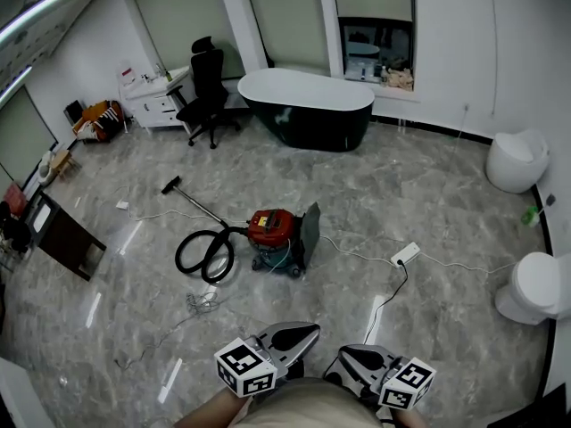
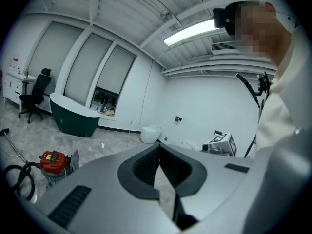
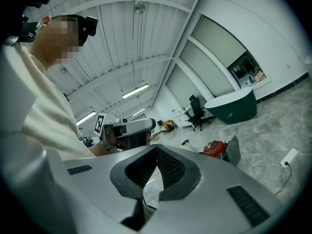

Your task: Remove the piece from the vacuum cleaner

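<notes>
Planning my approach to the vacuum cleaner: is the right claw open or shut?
Shut. In the right gripper view, the jaws of the right claw meet at their tips, with nothing held between them.

item count: one red vacuum cleaner [image 1: 272, 228], one black hose [image 1: 203, 255], one wand [image 1: 192, 200], one power strip [image 1: 406, 254], one bathtub [image 1: 308, 105], one office chair [image 1: 207, 92], one desk [image 1: 156, 101]. white sanitary fixtures: two, far fixture [image 1: 517, 160] and near fixture [image 1: 535, 288]. hand-held grippers: two, left hand-held gripper [image 1: 294, 337] and right hand-held gripper [image 1: 361, 358].
</notes>
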Action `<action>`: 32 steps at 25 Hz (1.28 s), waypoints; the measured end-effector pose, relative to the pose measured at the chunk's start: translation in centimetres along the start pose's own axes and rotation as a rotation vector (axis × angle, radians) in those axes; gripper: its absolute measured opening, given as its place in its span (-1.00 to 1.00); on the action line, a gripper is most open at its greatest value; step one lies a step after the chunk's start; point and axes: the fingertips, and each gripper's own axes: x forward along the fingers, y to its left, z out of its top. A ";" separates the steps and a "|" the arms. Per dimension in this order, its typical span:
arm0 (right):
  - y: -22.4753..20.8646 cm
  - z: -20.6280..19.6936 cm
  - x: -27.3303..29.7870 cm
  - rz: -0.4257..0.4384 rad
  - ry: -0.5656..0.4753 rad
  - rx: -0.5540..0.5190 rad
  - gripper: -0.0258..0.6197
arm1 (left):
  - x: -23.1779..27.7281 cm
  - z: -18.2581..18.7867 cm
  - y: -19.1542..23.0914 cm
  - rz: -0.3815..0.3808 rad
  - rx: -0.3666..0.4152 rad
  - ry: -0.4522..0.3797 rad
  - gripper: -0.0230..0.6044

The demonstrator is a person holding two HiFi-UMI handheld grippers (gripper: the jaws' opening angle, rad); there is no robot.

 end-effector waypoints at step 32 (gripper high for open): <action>-4.3 5.6 28.9 -0.071 0.227 -0.148 -0.91 | -13.1 7.0 30.0 0.100 -0.129 -0.189 -0.92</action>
